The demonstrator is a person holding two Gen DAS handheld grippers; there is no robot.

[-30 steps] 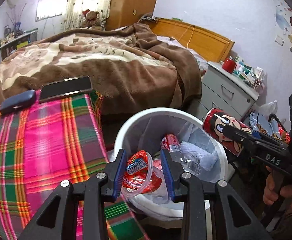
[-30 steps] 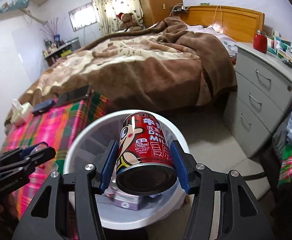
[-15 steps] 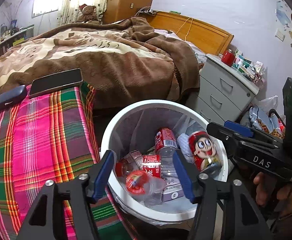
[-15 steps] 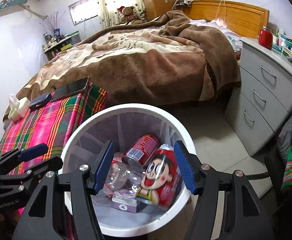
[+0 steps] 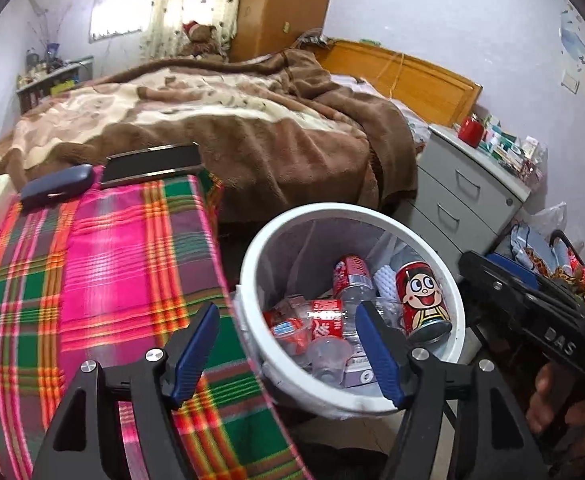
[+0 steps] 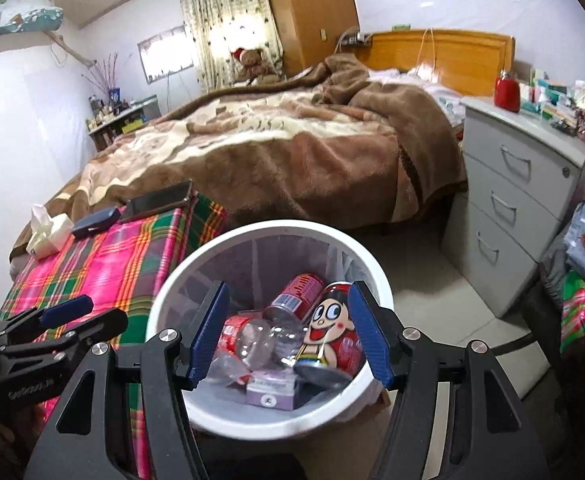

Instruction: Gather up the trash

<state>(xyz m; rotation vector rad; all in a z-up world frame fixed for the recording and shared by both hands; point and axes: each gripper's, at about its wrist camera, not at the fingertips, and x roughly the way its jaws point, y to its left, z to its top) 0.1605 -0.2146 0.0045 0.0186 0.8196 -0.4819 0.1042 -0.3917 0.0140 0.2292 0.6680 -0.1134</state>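
A white trash bin (image 5: 248, 264) (image 6: 276, 227) stands on the floor beside a plaid-covered surface. Inside lie a red cartoon can (image 5: 422, 300) (image 6: 328, 336), a red soda can (image 6: 298, 294), crushed clear plastic cups (image 5: 324, 354) and a small purple box (image 6: 270, 394). My left gripper (image 5: 288, 350) is open and empty, over the bin's left rim. My right gripper (image 6: 288, 334) is open and empty, above the bin's near side. The right gripper also shows in the left wrist view (image 5: 532, 300), and the left gripper in the right wrist view (image 6: 52, 320).
The pink and green plaid cloth (image 5: 92, 280) holds a phone (image 5: 152, 162), a dark case (image 5: 56, 188) and tissues (image 6: 48, 232). A bed with a brown blanket (image 6: 292, 140) lies behind. A grey drawer cabinet (image 6: 512, 208) stands right, with bags (image 6: 584, 264) beside it.
My left gripper let the red-labelled cup fall into the bin and opened. My right gripper released the cartoon can into the bin and opened. Both pulled back slightly.
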